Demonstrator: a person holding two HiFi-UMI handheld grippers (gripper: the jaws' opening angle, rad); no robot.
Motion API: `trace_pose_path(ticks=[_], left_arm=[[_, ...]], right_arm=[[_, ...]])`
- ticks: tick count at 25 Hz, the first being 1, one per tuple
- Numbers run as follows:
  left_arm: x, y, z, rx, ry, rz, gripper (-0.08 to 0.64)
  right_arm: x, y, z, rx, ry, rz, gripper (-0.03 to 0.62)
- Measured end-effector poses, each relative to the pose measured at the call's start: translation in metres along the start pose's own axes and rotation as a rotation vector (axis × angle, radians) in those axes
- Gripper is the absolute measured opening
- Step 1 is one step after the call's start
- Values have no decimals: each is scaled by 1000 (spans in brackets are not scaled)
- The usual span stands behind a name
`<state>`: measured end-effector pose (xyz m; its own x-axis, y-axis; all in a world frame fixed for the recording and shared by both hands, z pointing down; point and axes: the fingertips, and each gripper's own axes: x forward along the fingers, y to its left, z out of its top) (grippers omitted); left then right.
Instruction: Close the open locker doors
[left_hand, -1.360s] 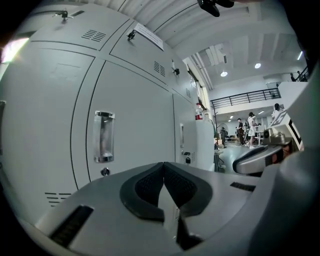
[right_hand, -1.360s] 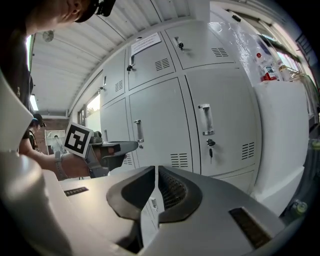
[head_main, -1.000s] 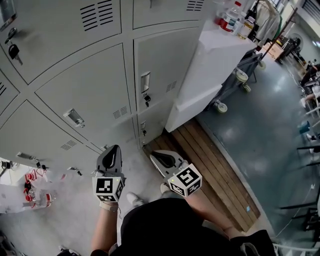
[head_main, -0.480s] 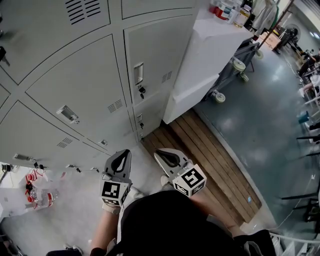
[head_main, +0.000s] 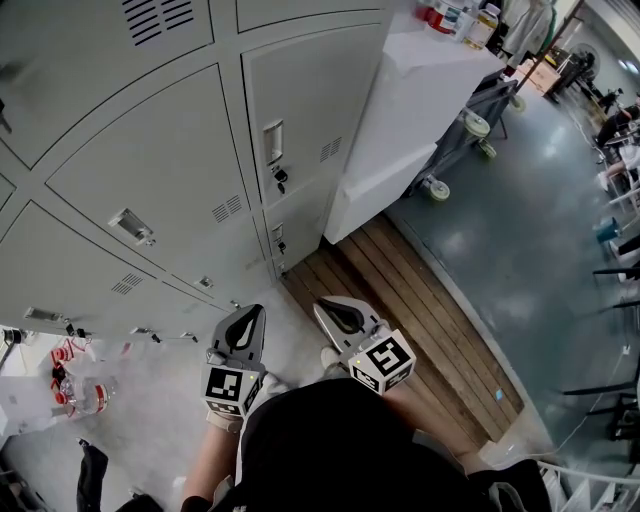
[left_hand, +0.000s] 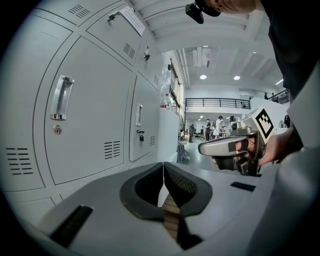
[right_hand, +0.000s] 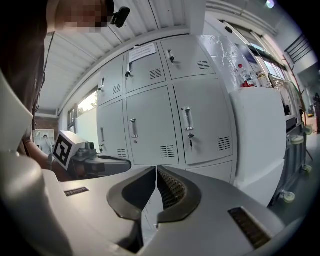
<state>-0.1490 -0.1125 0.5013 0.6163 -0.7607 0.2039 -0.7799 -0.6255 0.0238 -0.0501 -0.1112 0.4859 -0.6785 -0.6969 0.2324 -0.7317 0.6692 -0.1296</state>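
Since a second ago the locker bank (head_main: 150, 190) has slid up and left in the head view, and the left gripper (head_main: 247, 318) has drifted across towards the right gripper (head_main: 330, 308); the two now hover side by side just in front of the bank's lower rows, touching nothing.

Every door of the locker bank that shows sits flush with its neighbours, handles and hanging keys outward. In the right gripper view the rows facing it are shut too. I judge the closing finished for this stretch of the bank. Any door left open must be outside these views or at the bank's lower left corner, where I cannot tell.

A white cabinet (head_main: 420, 110) stands against the bank's right end, and a wooden slatted platform (head_main: 420, 330) lies on the floor at the foot of that end. Some bottles (head_main: 75, 395) with red caps lie at the bank's lower left, though I cannot tell whether on the floor or inside a bottom compartment.

The left gripper's jaws are pressed together with nothing between them. The right gripper's jaws have just been closing and now meet at a thin seam, also empty. With both closed and clear of the doors, the next push would need a door still ajar to be found first.
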Motion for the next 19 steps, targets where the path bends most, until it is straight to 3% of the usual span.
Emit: trace_pose_path(ticks=[19], left_arm=[[-13, 3, -20, -25, 71, 88, 21]], right_arm=[[8, 8, -5, 1, 24, 66, 38]])
